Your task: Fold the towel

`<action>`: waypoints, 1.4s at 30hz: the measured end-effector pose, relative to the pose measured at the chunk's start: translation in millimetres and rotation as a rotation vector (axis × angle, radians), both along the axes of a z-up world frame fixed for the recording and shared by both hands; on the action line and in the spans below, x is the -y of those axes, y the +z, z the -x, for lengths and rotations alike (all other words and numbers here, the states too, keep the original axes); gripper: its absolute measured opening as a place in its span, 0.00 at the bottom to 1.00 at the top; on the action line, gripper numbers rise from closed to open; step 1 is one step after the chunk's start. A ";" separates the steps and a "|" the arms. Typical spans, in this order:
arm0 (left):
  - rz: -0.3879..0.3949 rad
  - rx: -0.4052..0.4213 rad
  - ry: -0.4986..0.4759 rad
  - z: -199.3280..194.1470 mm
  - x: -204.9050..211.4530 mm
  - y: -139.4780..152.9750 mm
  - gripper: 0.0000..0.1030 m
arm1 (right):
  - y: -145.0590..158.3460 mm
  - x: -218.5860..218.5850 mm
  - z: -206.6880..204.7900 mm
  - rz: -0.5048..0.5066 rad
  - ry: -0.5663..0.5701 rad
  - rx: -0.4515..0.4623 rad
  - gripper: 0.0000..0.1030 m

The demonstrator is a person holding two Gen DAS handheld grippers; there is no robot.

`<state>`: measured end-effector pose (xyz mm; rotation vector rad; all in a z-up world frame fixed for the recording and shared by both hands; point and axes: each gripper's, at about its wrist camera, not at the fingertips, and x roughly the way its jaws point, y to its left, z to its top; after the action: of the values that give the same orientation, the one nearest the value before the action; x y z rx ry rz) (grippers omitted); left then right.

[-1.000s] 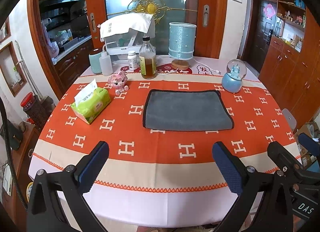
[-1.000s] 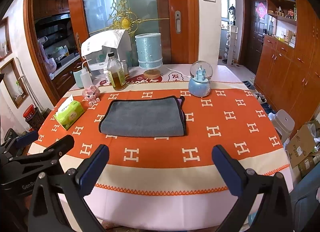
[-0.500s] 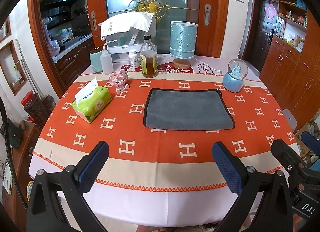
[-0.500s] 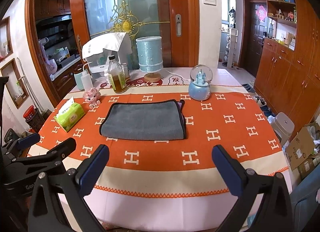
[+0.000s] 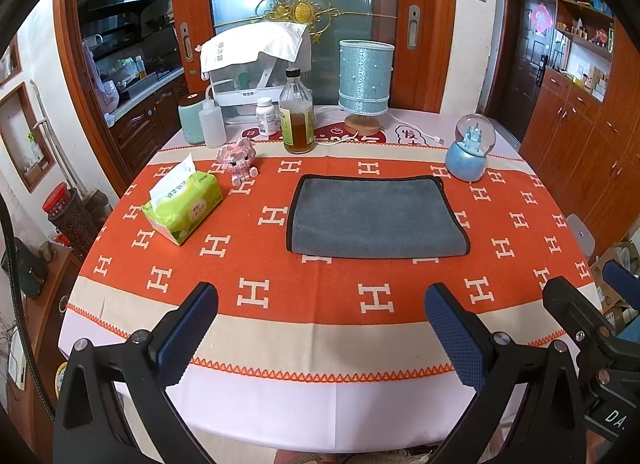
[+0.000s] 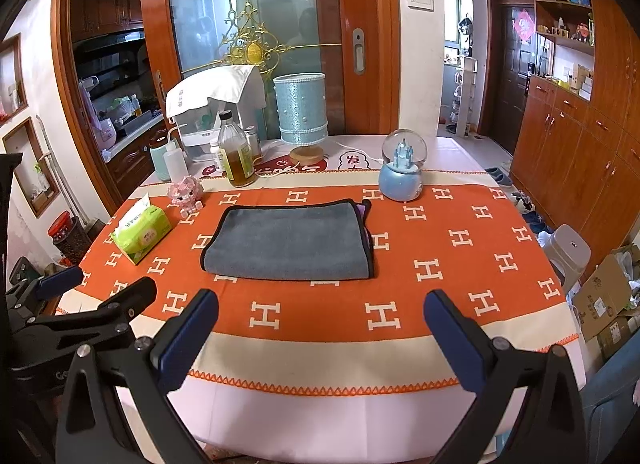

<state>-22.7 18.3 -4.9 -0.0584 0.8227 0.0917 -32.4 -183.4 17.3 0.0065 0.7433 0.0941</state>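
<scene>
Grey towel [image 5: 376, 217] lies beyond both spread claws.

The grey towel [image 5: 376, 217] is a matt, plush cloth with a thin black stitched hem. Under it, the tablecloth [image 5: 320, 304] on the table is a flat woven fabric, matt, with a zigzag-stitched orange trim near the front edge. The left tool [image 5: 321, 324] and the right tool [image 6: 320, 324] are matt black plastic with shiny metal screws; their fingertips [image 5: 454, 338] carry blue dimpled rubbery pads. Toward the back edge, the vinegar bottle [image 5: 296, 113] is clear glossy glass, the snow globe [image 5: 470, 151] glossy, and the tissue pack [image 5: 182, 203] shiny plastic film with white paper.
</scene>
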 end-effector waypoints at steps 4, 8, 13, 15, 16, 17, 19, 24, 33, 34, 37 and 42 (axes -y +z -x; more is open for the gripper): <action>-0.002 0.002 0.001 -0.1 -0.2 -0.1 0.99 | -0.3 0.2 0.0 0.000 0.001 0.001 1.00; 0.000 -0.001 0.001 -0.2 -0.2 -0.2 0.99 | -0.5 0.2 0.1 0.001 0.001 0.000 1.00; 0.000 -0.004 0.002 1.3 -2.2 -2.3 0.99 | 0.1 -2.0 0.7 0.001 0.002 -0.001 1.00; 0.001 -0.006 0.002 2.3 -3.1 -2.9 0.99 | 0.3 -2.0 0.6 0.002 0.002 -0.002 1.00; 0.001 -0.006 0.002 3.1 -3.9 -3.2 0.99 | 0.2 -1.8 0.7 0.001 0.001 -0.001 1.00; 0.001 -0.007 0.002 3.8 -4.5 -3.8 0.99 | 0.0 -2.7 1.0 0.001 0.002 -0.002 1.00; 0.000 -0.007 0.001 2.6 -4.0 -3.7 0.99 | -0.9 -3.9 1.5 0.001 0.003 -0.004 1.00; 0.001 -0.010 0.002 3.0 -4.2 -3.8 0.99 | -5.8 -8.8 5.1 0.003 0.006 -0.009 1.00; 0.001 -0.011 0.002 2.2 -4.5 -5.7 0.99 | -7.9 -9.7 5.5 0.005 0.005 -0.013 1.00; 0.001 -0.012 0.001 2.0 -4.5 -5.6 0.99 | -7.8 -9.3 5.4 0.004 0.006 -0.013 1.00; 0.001 -0.013 0.002 1.9 -4.3 -5.5 0.99 | -7.8 -9.1 5.2 0.004 0.005 -0.014 1.00; 0.002 -0.016 0.001 3.6 -4.5 -8.1 0.99 | -13.1 -11.9 4.8 0.000 0.009 -0.023 1.00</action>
<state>-26.3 22.8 -13.0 -0.0597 0.8384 0.0928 -37.2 -171.5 4.2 0.0040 0.7659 0.1031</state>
